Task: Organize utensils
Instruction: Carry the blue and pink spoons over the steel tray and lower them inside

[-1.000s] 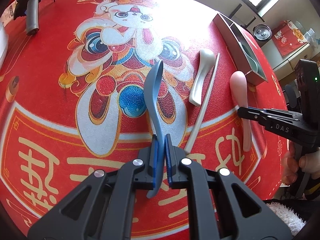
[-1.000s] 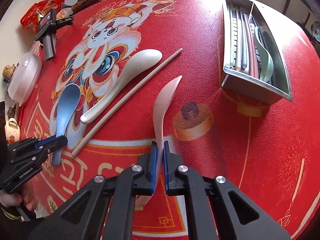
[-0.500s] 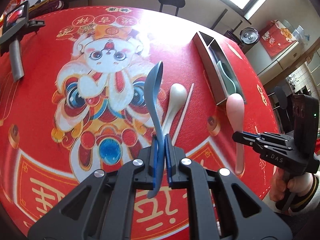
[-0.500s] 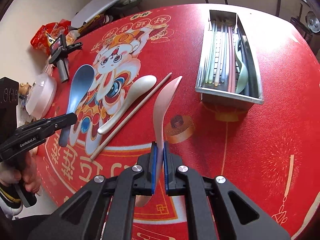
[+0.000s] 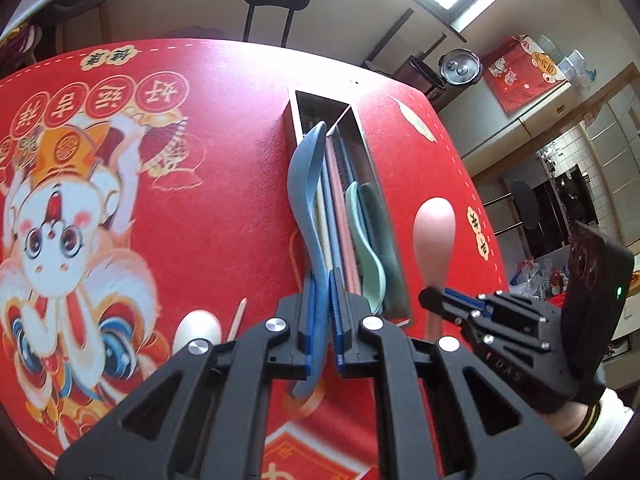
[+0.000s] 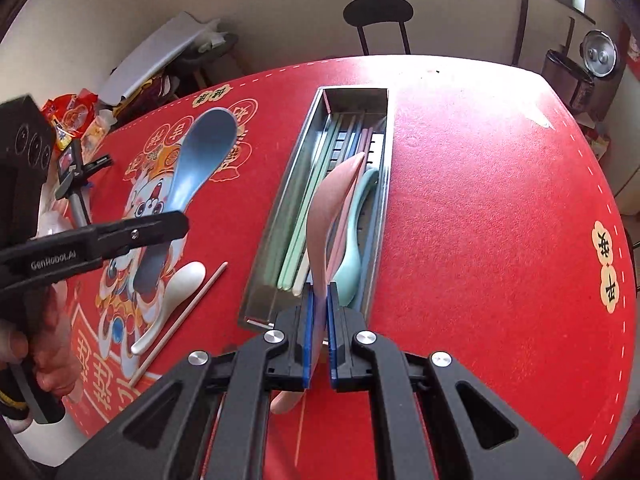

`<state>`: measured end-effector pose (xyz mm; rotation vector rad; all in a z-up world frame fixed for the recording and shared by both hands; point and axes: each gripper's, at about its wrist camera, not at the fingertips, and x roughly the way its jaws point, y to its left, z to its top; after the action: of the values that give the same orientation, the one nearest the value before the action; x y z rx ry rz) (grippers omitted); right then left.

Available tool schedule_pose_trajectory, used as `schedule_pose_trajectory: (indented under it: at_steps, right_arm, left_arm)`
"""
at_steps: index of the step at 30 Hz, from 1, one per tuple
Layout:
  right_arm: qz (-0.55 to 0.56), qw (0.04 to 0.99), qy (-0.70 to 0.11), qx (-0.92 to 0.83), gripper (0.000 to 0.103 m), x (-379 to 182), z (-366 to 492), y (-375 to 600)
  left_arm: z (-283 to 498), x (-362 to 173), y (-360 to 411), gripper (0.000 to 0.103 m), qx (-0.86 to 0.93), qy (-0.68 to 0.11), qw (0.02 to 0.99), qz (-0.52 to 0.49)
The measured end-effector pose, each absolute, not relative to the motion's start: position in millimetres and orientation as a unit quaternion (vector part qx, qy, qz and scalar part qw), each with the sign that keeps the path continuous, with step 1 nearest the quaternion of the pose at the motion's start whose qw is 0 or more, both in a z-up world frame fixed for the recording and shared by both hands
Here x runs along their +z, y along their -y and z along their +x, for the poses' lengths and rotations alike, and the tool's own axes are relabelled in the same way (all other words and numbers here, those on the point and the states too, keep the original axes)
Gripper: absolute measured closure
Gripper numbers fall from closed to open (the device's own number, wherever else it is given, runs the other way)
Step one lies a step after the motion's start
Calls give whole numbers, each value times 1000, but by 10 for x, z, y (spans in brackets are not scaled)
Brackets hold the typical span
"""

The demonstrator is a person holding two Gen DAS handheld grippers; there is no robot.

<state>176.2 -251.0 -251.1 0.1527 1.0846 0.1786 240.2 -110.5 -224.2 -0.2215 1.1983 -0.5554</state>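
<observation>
My left gripper [image 5: 322,288] is shut on a blue spoon [image 5: 306,176] by its handle, held in the air in front of the near end of the metal utensil tray [image 5: 294,114]. My right gripper [image 6: 318,292] is shut on a pink spoon [image 6: 326,208], bowl pointing forward over the tray [image 6: 280,216]. The tray holds several chopsticks and a mint green spoon [image 6: 354,240]. The blue spoon [image 6: 200,160] and left gripper [image 6: 160,228] show at the left of the right wrist view. The pink spoon [image 5: 434,232] and right gripper [image 5: 436,300] show at the right of the left wrist view.
A white spoon [image 6: 172,300] and a pale chopstick [image 6: 188,312] lie on the red tablecloth left of the tray. A phone on a small tripod [image 6: 72,176] and snack bags stand at the far left. A black chair [image 6: 378,16] stands behind the table.
Both grippers have lifted their spoons off the tablecloth and moved forward toward the tray. The tray is now directly in front of both grippers. The white spoon and chopstick have stayed put.
</observation>
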Motion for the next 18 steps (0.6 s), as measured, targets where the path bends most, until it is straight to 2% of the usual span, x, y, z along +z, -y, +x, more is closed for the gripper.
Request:
schedule_pose_trajectory:
  at_steps: [9,18]
  right_arm:
    - [69,835,-538,95,97,-2730,2169,2528]
    - [70,826,-550,103,97,-2885,2355,2429]
  left_arm:
    - [3311,-2476,1718,92,-243,-598,754,-125]
    - [3722,-2708,2025,92,-226,-620,744,-107]
